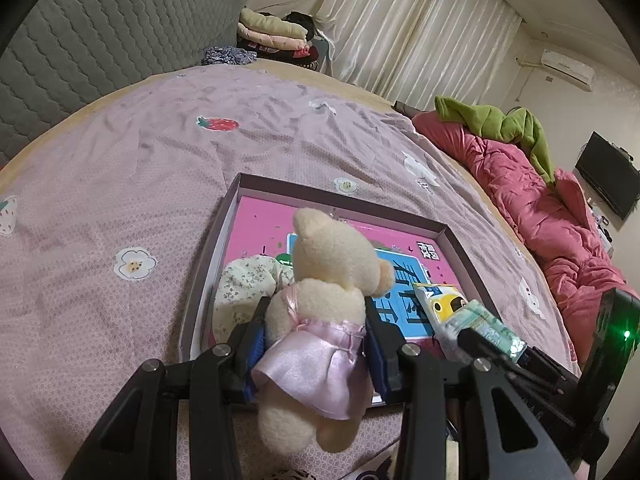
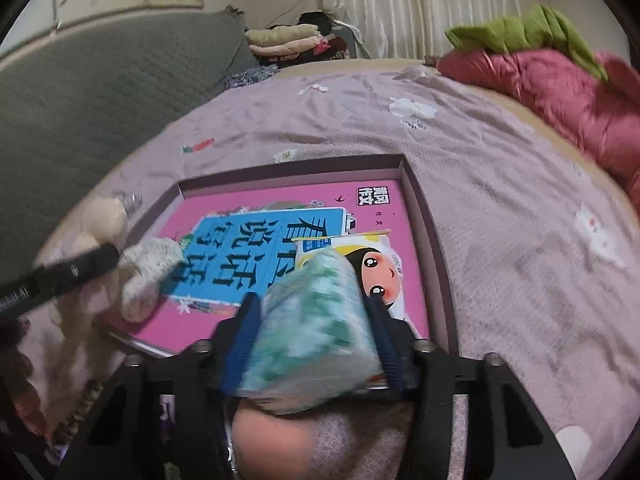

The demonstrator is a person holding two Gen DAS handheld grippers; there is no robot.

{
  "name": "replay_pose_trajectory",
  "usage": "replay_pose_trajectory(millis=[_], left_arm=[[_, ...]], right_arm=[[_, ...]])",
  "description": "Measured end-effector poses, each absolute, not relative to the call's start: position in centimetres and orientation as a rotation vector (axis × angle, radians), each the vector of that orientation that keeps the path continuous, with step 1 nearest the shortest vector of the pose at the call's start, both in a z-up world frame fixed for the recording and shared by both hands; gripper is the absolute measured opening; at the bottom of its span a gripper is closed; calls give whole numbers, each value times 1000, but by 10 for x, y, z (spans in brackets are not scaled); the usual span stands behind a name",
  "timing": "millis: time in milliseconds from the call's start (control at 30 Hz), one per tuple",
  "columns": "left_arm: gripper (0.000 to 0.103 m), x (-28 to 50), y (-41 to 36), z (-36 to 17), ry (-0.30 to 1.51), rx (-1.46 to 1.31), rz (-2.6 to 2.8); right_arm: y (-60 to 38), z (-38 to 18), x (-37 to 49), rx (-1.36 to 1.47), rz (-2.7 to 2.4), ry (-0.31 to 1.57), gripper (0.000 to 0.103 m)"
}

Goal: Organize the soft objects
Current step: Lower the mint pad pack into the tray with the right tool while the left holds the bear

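Observation:
My left gripper [image 1: 316, 312] is shut on a cream teddy bear [image 1: 332, 264] in a pink satin dress and holds it upright over the near edge of a shallow box [image 1: 340, 196]. The box holds a pink book [image 1: 260, 224] and a floral cloth bundle [image 1: 244, 284]. My right gripper [image 2: 312, 308] is shut on a green-and-white tissue pack [image 2: 316, 320] over the box's near right part [image 2: 436, 240], above a cartoon-face packet [image 2: 380, 268]. The tissue pack also shows in the left wrist view [image 1: 480, 328]. The bear shows blurred at the left of the right wrist view [image 2: 100, 224].
The box lies on a bed with a mauve patterned sheet [image 1: 120, 184]. A crumpled red quilt [image 1: 540, 200] with a green garment [image 1: 500, 120] lies along the right side. A grey quilted headboard [image 1: 100, 28] and folded clothes [image 1: 276, 36] stand at the back.

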State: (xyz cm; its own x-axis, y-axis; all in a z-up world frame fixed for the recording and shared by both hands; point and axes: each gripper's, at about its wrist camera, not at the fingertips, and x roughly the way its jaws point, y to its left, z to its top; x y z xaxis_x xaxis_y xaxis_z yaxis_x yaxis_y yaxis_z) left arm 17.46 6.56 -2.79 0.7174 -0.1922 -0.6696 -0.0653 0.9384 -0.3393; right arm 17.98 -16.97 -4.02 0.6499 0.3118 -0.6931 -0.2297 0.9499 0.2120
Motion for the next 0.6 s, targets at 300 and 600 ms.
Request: replay_pose_trajectory(millis=[300,600], left_arm=[[42,174,64,-30,780,-352,-66],[42,178,60,-32,789,-347,-70]], right_arm=[[-181,-33,182,171,313,757,37],[-193,-33,191,192,266,744,37]])
